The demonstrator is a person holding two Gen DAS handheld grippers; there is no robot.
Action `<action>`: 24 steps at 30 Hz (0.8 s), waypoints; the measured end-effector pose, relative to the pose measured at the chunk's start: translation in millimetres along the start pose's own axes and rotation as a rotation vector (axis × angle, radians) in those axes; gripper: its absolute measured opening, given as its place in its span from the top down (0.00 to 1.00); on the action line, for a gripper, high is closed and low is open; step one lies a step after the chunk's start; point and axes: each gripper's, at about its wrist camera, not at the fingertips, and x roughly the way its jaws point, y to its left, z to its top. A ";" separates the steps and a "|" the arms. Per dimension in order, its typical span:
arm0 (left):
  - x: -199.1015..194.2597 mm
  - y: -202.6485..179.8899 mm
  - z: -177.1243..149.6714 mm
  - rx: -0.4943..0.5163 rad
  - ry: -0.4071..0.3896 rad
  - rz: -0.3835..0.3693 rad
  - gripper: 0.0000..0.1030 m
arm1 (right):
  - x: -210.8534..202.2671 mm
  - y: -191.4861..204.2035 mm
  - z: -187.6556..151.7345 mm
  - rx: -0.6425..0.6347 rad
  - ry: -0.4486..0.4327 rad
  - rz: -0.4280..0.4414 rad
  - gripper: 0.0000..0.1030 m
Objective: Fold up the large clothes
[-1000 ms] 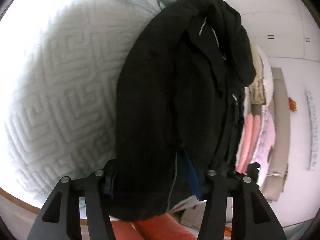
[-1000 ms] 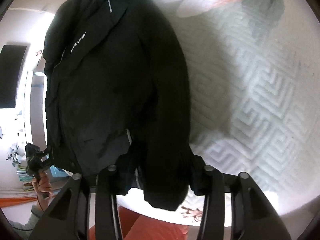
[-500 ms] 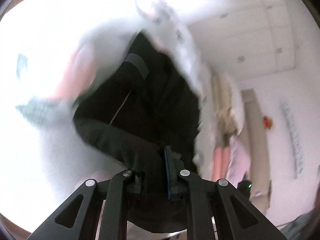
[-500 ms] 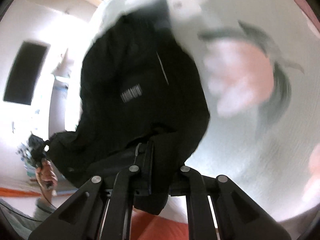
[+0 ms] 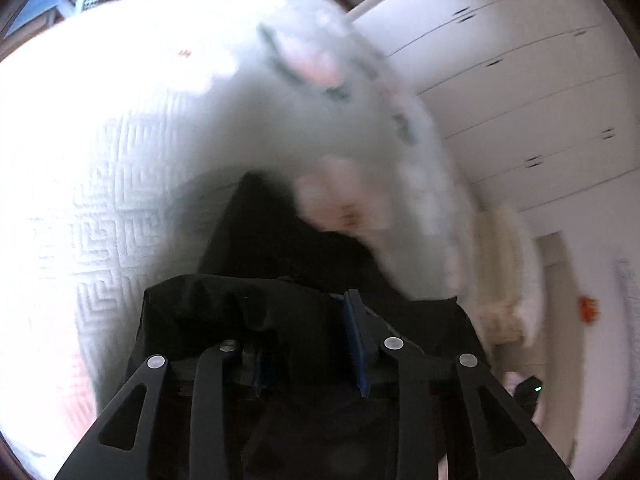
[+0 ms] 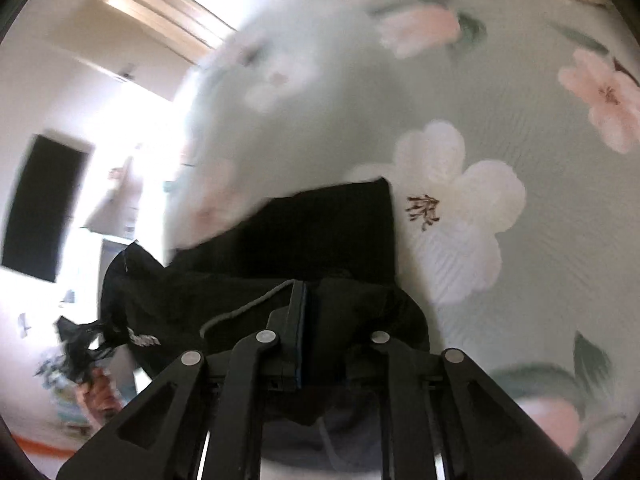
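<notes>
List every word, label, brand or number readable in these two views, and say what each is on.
Nothing can be read.
White print on the black jacket, lower left in the right wrist view: a short logo, too blurred to read.
Left wrist view: no text on the jacket or the bedspread.

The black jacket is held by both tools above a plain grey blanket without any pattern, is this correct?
Not quite. The black jacket is held by both the right tool and the left tool, but the blanket is not plain: the right wrist view shows pale green fabric printed with pink and white flowers.
</notes>
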 end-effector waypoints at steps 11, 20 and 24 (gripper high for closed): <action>-8.2 19.4 11.3 0.046 0.097 -0.016 0.62 | 24.9 -23.3 2.0 0.045 0.051 0.087 0.75; -82.6 -0.2 56.3 0.119 0.106 -0.083 0.34 | -65.3 -34.0 2.5 0.216 -0.102 0.318 0.46; -110.7 -3.8 64.0 0.208 0.008 -0.046 0.24 | -101.6 -22.4 4.6 0.152 -0.202 0.194 0.32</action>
